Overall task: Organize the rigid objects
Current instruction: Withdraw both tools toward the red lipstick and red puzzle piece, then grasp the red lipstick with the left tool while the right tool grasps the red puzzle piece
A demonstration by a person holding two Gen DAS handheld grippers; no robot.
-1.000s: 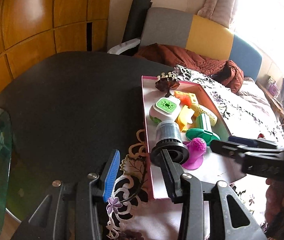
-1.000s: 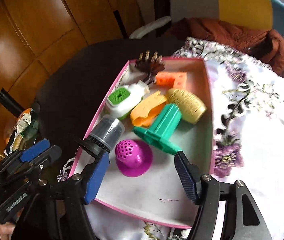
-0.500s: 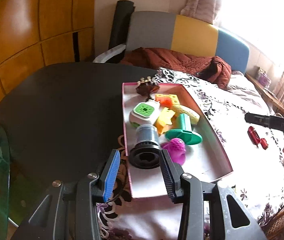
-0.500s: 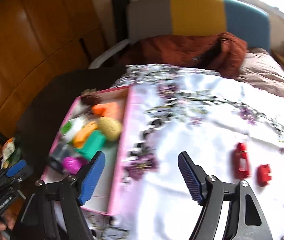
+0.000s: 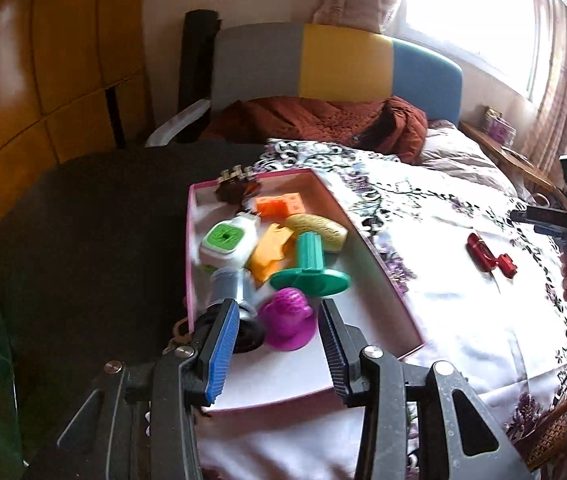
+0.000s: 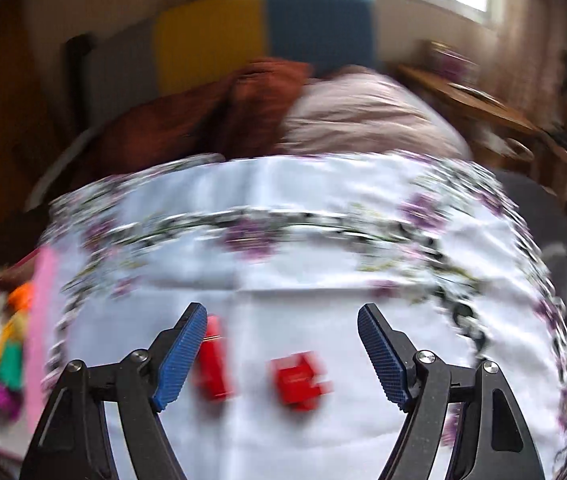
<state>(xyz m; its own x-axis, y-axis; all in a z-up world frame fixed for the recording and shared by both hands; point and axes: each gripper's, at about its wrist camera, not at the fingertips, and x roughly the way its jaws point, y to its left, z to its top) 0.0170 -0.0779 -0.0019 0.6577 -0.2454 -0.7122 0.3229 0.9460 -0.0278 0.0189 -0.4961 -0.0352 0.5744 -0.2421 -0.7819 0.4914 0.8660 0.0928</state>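
While the right gripper (image 6: 282,354) hangs over two red pieces (image 6: 297,378), jaws spread and just widened | left gripper (image 5: 279,354) jaws apart, empty, above pink tray (image 5: 367,240).

A dark round table (image 5: 83,240) fills the left and middle of the left wrist view. A white cloth (image 5: 463,312) with purple flowers covers its right part and spreads across the middle of the blurred right wrist view (image 6: 283,240). On the cloth, at centre in the left view, lies a pink tray (image 5: 379,264), its left edge over the bare dark top. Two red pieces (image 5: 491,258) lie on the cloth at right, well apart from the tray; in the right view they sit low at centre (image 6: 297,378).
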